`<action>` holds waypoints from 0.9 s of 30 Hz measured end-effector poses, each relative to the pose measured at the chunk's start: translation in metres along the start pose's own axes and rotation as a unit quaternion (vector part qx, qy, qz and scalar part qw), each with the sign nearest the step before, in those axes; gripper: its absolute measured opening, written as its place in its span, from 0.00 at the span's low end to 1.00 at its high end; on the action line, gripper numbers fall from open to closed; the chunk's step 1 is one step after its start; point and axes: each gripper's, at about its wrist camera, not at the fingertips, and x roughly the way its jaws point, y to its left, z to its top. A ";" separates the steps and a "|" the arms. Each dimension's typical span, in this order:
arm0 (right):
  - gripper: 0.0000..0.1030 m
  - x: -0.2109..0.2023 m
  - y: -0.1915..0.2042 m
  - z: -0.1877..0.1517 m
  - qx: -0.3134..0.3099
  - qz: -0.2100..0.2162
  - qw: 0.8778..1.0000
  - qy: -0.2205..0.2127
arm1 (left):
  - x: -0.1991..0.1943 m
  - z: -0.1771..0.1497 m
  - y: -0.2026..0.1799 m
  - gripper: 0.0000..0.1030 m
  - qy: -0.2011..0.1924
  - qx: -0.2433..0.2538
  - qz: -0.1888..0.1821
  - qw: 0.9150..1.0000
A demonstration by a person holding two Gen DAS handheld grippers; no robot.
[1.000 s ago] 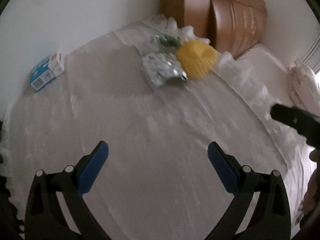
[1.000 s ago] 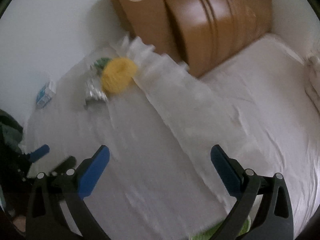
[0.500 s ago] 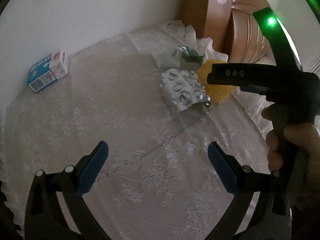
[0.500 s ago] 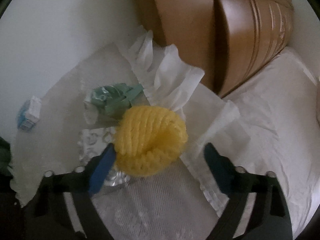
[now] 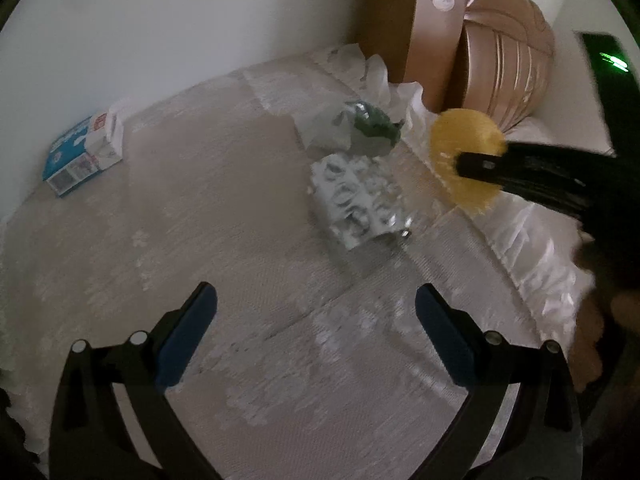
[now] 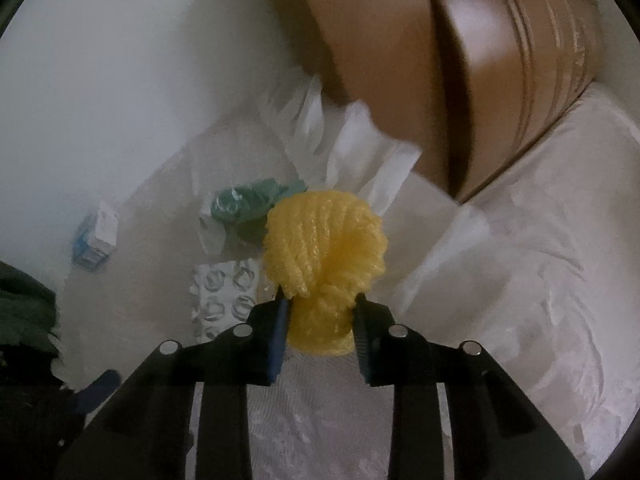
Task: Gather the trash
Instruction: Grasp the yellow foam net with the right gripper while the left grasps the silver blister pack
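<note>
My right gripper (image 6: 320,312) is shut on a yellow foam net (image 6: 324,248), squeezing its lower end; it also shows in the left wrist view (image 5: 460,144) with the right gripper's fingers across it. A silver blister pack (image 5: 356,208) lies on the lace cloth, also in the right wrist view (image 6: 224,296). A crumpled green wrapper (image 5: 372,126) lies behind it, and shows in the right wrist view (image 6: 248,204). A blue and white carton (image 5: 82,152) lies at the far left by the wall. My left gripper (image 5: 316,332) is open and empty, short of the blister pack.
A white lace cloth (image 5: 240,280) covers the surface, with a ruffled edge (image 5: 532,248) at the right. A brown headboard (image 5: 480,40) stands behind the trash. White bedding (image 6: 540,260) lies to the right. A white wall (image 5: 180,20) is at the back.
My right gripper moved in on the yellow foam net and closed on it. My left gripper stayed open and moved a little closer to the blister pack.
</note>
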 end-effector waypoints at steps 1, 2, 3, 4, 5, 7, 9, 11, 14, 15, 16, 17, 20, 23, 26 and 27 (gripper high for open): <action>0.28 -0.009 -0.006 -0.001 0.004 -0.002 1.000 -0.009 | 0.003 0.005 -0.003 0.92 0.001 -0.003 -0.007 1.000; 0.28 -0.017 -0.012 -0.006 0.008 -0.005 1.000 -0.017 | 0.008 0.012 -0.006 0.92 0.005 -0.007 -0.013 1.000; 0.28 -0.020 -0.014 -0.007 0.011 -0.007 1.000 -0.020 | 0.012 0.016 -0.009 0.92 0.009 -0.010 -0.016 1.000; 0.28 -0.026 -0.018 -0.009 0.014 -0.010 1.000 -0.024 | 0.019 0.023 -0.013 0.92 0.014 -0.014 -0.019 1.000; 0.28 -0.037 -0.025 -0.016 0.017 -0.016 0.999 -0.029 | 0.026 0.030 -0.017 0.92 0.019 -0.017 -0.014 1.000; 0.28 -0.047 -0.031 -0.023 0.017 -0.024 0.999 -0.032 | 0.038 0.040 -0.024 0.92 0.027 -0.015 -0.002 1.000; 0.28 -0.055 -0.037 -0.029 0.017 -0.032 0.999 -0.032 | 0.050 0.048 -0.029 0.92 0.036 -0.013 0.008 0.999; 0.28 -0.064 -0.045 -0.035 0.020 -0.038 0.999 -0.030 | 0.062 0.053 -0.033 0.92 0.048 -0.012 0.019 0.999; 0.28 -0.073 -0.059 -0.051 0.027 -0.042 0.998 -0.024 | 0.071 0.056 -0.035 0.88 0.056 -0.018 0.026 0.998; 0.28 -0.075 -0.062 -0.057 0.029 -0.040 0.999 -0.021 | 0.073 0.057 -0.035 0.86 0.057 -0.022 0.024 0.998; 0.28 -0.077 -0.065 -0.064 0.031 -0.039 0.999 -0.019 | 0.074 0.057 -0.034 0.82 0.057 -0.026 0.021 0.998; 0.28 -0.079 -0.067 -0.070 0.031 -0.038 0.999 -0.019 | 0.077 0.057 -0.034 0.76 0.059 -0.032 0.020 0.998; 0.28 -0.083 -0.071 -0.084 0.030 -0.036 0.999 -0.013 | 0.081 0.058 -0.035 0.66 0.059 -0.030 0.026 0.997; 0.28 -0.084 -0.074 -0.095 0.033 -0.034 0.999 -0.009 | 0.083 0.059 -0.037 0.65 0.066 -0.022 0.028 0.997; 0.28 -0.090 -0.075 -0.108 0.038 -0.033 0.999 -0.008 | 0.074 0.058 -0.037 0.64 0.060 -0.018 0.033 0.998; 0.28 -0.094 -0.076 -0.114 0.040 -0.033 0.999 -0.008 | 0.070 0.056 -0.037 0.64 0.055 -0.013 0.036 0.998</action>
